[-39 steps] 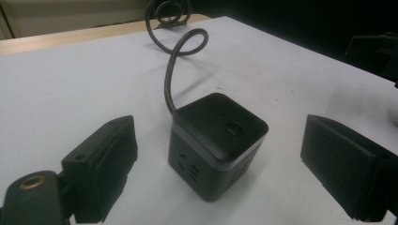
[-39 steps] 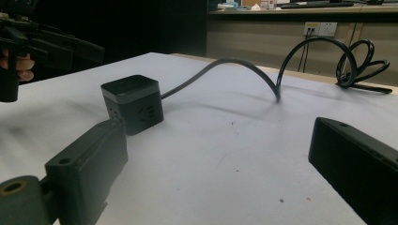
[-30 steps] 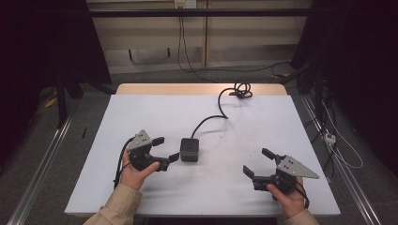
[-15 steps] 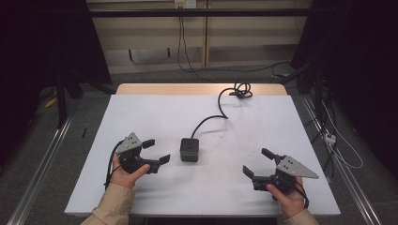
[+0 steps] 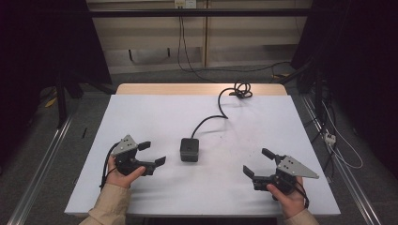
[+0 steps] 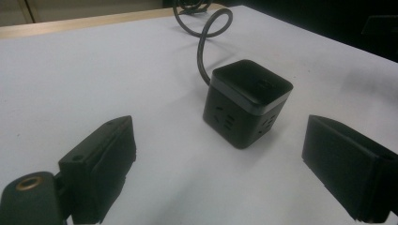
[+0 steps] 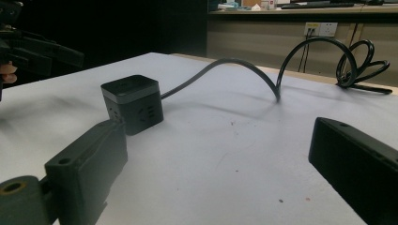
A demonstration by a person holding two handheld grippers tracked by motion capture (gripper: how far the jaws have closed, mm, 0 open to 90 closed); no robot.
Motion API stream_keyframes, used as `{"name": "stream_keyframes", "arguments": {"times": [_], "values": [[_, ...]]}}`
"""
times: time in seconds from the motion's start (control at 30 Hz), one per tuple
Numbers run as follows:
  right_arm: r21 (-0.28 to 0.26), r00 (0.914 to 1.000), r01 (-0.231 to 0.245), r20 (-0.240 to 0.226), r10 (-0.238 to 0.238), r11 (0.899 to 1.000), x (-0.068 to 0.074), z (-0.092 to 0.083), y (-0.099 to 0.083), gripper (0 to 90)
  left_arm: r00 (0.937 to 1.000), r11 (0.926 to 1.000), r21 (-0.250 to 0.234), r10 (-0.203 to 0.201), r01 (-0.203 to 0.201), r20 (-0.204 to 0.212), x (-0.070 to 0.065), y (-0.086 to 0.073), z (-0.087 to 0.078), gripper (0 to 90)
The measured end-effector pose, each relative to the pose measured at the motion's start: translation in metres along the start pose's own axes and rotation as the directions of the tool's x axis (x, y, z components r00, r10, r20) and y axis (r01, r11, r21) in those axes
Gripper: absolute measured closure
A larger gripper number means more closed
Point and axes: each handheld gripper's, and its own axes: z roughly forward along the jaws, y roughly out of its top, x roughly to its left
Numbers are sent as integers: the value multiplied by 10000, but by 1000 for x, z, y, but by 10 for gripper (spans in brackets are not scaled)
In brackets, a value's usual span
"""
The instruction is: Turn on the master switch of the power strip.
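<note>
My left gripper [image 5: 151,153] rests just beside the cube power socket [image 5: 189,149], fingers apart; my right gripper [image 5: 257,163] rests well apart on the desk [image 5: 155,112], fingers apart.

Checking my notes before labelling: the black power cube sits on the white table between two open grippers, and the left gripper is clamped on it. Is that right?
Not quite. The left gripper is not clamped on the power cube: the left gripper view shows its jaws spread wide, with the cube standing free ahead of them. The cube does sit on the white table, and the right gripper is open too.
</note>
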Motion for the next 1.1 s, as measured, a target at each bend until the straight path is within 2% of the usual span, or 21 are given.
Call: {"name": "stream_keyframes", "arguments": {"times": [1.1], "values": [[-7,10000,-60,48,60,10000,-1,0,-1,42,9981,9996,-54,-281,279,-546,20,-22,-36,81]]}}
